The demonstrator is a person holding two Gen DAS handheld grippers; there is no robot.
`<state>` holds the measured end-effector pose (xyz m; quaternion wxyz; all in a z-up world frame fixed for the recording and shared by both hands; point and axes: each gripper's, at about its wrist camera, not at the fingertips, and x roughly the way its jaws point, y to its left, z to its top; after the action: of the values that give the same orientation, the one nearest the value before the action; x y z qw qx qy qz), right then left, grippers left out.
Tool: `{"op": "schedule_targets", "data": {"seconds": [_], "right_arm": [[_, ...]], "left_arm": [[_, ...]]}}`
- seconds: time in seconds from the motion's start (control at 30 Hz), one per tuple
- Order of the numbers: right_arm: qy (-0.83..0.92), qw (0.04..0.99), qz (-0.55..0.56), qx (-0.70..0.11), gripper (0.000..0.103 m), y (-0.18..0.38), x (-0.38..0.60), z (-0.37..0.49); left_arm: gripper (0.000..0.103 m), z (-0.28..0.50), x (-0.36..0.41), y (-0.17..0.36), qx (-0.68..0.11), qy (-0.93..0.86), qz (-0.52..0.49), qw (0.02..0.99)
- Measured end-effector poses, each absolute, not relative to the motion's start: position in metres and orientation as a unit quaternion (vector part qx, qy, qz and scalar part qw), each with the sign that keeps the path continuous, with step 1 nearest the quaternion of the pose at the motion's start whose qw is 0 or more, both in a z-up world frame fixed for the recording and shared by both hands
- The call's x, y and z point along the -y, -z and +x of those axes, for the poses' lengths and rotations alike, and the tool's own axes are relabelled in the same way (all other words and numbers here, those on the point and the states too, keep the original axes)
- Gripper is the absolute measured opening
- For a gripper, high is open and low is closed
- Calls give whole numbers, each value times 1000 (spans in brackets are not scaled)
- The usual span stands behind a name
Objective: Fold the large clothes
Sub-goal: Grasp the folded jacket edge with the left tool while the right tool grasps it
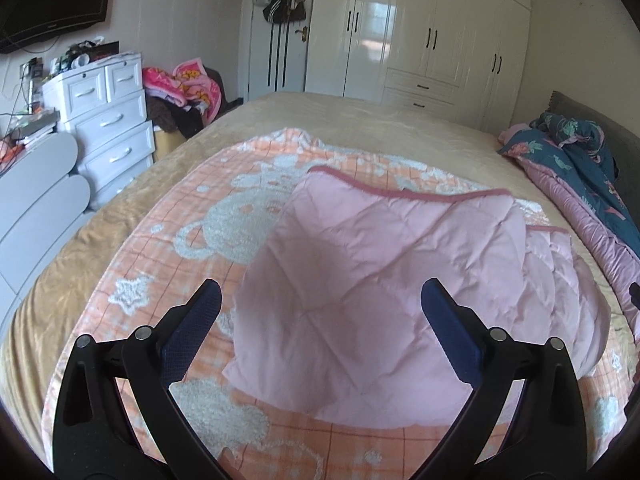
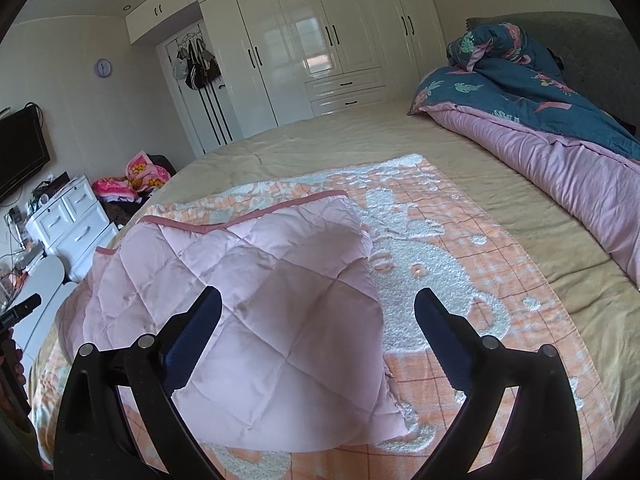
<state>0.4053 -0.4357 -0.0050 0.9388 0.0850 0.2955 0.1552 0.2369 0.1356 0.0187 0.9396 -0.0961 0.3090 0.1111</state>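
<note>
Looking along my left tongs (image 1: 321, 304), I see them spread wide and empty, the folded pink quilt (image 1: 360, 280) lying just ahead between the tips on the orange bear blanket (image 1: 168, 240) over the bed (image 1: 100, 240). Along my right tongs (image 2: 318, 312), also wide apart and holding nothing, the quilt (image 2: 260, 300) lies ahead towards the left finger, the blanket (image 2: 460, 260) towards the right.

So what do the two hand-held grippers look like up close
Both look alike. The left hand-held gripper and right hand-held gripper each have two glossy black plastic arms forking into a V, round silver pins at the joints, and dark blue textured pads on the fingers. No cables or sleeves show.
</note>
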Motion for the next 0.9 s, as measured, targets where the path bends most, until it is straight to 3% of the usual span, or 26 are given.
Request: {"op": "schedule_targets", "data": {"seconds": [0.57,0.7,0.73,0.77,0.8,0.87,0.9], "right_arm": [[-151,917,-5,-369,97,54,409,434],[-154,908,-15,-390,96,73,406,444],[-155,907,-15,-391,96,75,405,445],[-162,906,-17,-392,90,76,404,446],[-176,902,-21,-394,71,76,401,446],[-166,906,-48,-387,53,75,393,446],[-166,909,-56,-379,38,72,389,445]], "left_arm": [[92,261,-186,63,-392,-46,-214,893],[52,268,-171,58,-389,-42,-175,904],[46,269,-167,55,-386,-42,-162,907],[38,270,-162,53,-383,-43,-150,910],[32,271,-157,49,-380,-49,-136,914],[27,274,-150,40,-366,-56,-120,921],[25,276,-147,34,-353,-59,-115,927]]}}
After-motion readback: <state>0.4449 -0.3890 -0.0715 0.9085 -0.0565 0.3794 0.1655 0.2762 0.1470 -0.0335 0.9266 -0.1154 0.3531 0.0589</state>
